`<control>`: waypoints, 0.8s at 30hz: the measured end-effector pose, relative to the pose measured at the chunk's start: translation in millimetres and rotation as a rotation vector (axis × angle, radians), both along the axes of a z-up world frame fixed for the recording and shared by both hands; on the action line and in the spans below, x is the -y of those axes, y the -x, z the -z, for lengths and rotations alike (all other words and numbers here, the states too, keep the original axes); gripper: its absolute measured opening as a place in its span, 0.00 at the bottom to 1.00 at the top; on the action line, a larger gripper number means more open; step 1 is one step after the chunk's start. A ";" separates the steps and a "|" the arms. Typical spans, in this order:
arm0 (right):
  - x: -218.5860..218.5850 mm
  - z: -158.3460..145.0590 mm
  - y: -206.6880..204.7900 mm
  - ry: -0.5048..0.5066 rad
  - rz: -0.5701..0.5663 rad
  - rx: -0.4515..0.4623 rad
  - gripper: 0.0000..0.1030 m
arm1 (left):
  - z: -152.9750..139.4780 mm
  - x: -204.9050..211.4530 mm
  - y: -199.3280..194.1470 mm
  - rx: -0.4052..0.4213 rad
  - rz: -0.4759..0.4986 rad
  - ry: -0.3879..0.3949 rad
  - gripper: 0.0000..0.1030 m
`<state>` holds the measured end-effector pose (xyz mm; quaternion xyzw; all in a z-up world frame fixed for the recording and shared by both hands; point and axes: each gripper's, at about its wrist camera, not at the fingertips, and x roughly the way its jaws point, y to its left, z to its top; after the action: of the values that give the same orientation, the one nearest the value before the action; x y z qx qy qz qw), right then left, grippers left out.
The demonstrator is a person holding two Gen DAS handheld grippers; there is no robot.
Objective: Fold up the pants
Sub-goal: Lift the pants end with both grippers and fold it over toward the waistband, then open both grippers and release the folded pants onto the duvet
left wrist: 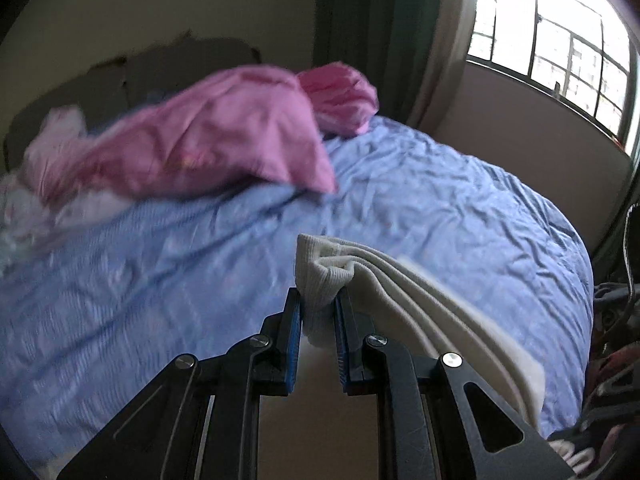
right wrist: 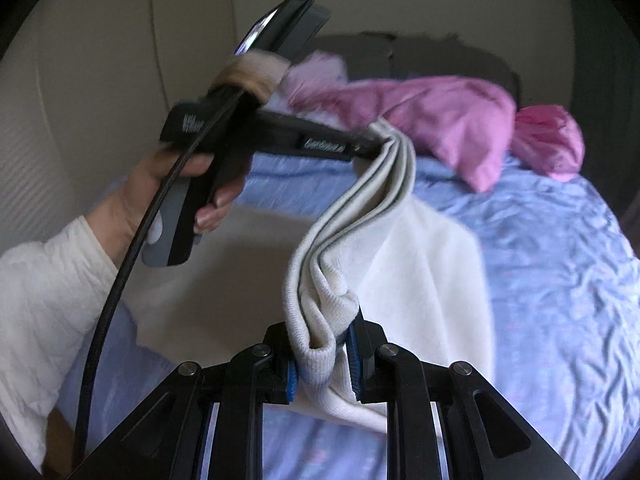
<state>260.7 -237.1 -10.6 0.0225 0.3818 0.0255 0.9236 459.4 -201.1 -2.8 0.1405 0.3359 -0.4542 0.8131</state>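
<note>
The left claw and right claw each clench a bunched end of the white pants, stretched between them above the blue bed.

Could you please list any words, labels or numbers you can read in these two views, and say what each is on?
None can be read.
White lettering on the left gripper body: too blurred.
White marking on its handle end: too blurred.
</note>
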 end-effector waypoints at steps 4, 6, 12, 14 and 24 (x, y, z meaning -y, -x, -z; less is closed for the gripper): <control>-25.6 29.8 -19.3 0.027 -0.023 -0.059 0.20 | 32.3 -22.8 -14.8 -0.076 -0.049 -0.009 0.18; -33.7 43.3 -26.2 0.024 -0.022 -0.088 0.20 | 46.2 -32.4 -19.2 -0.088 -0.094 -0.032 0.19; -58.5 71.1 -32.3 0.025 -0.021 -0.159 0.21 | 70.1 -69.0 -15.4 -0.110 -0.201 -0.097 0.47; -65.0 75.8 -29.3 0.039 -0.023 -0.171 0.24 | 68.0 -86.8 -8.6 -0.096 -0.239 -0.096 0.57; -98.1 46.9 8.5 -0.015 -0.236 -0.139 0.53 | 52.5 -147.0 46.8 -0.220 -0.405 -0.017 0.65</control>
<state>252.2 -139.0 -57.5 -0.0139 0.4445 0.1351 0.8854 412.6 -54.1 -55.3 0.0266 0.4476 -0.2914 0.8450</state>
